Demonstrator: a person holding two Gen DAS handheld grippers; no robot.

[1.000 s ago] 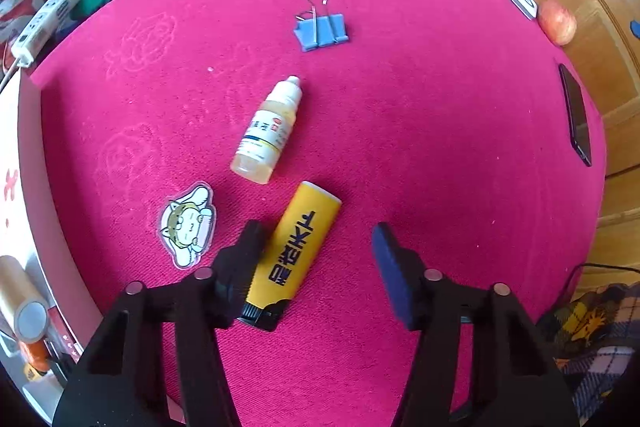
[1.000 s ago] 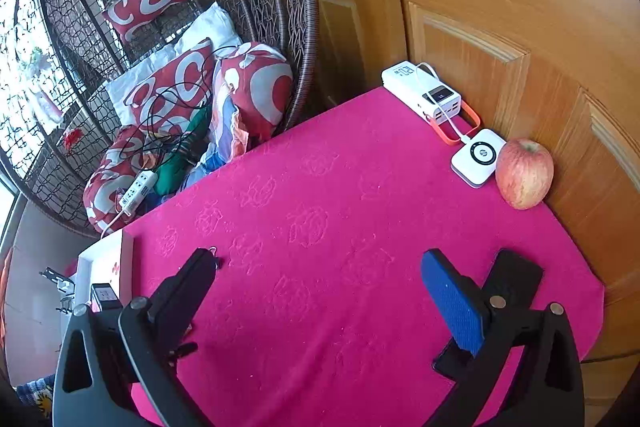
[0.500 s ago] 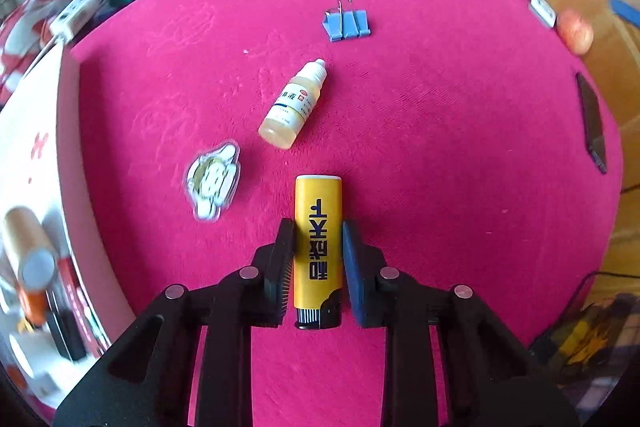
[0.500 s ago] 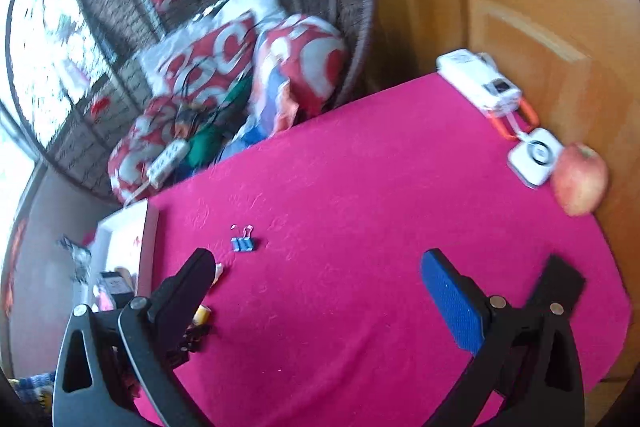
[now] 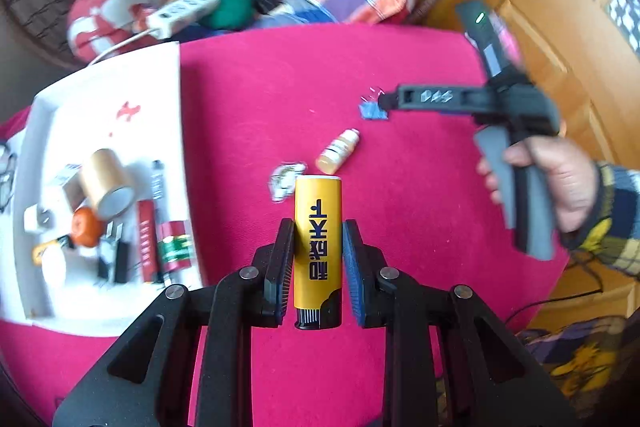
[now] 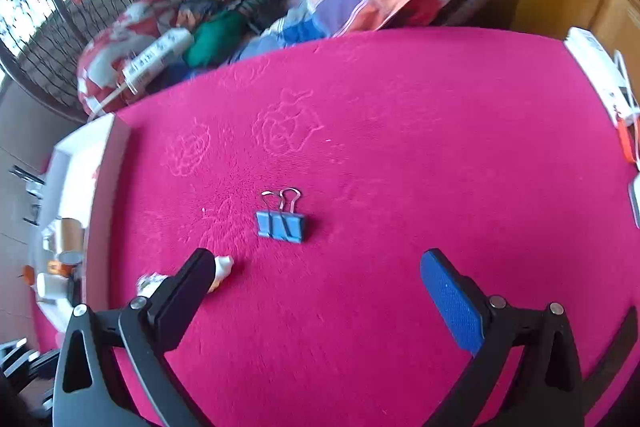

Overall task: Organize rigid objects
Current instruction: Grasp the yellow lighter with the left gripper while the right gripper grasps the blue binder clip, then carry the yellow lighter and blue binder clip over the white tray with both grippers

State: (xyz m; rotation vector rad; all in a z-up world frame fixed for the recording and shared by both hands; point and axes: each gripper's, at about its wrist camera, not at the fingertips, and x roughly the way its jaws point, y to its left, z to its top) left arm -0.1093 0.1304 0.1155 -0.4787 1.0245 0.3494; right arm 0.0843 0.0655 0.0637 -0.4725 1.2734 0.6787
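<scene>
Lifted off the pink bench (image 5: 420,187) since a second ago: yellow lighter (image 5: 318,247), clamped upright in left tongs (image 5: 318,259); right tongs (image 6: 316,277) spread wide over blue binder clip (image 6: 281,225); small bottle (image 5: 338,151) lying beside; white tray (image 5: 100,99) at left.

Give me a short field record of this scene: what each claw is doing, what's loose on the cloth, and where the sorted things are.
left claw: shut on the yellow lighter
right claw: open, above the blue binder clip
loose on pink cloth: binder clip, small dropper bottle, cartoon sticker
white tray: holds several small items
</scene>
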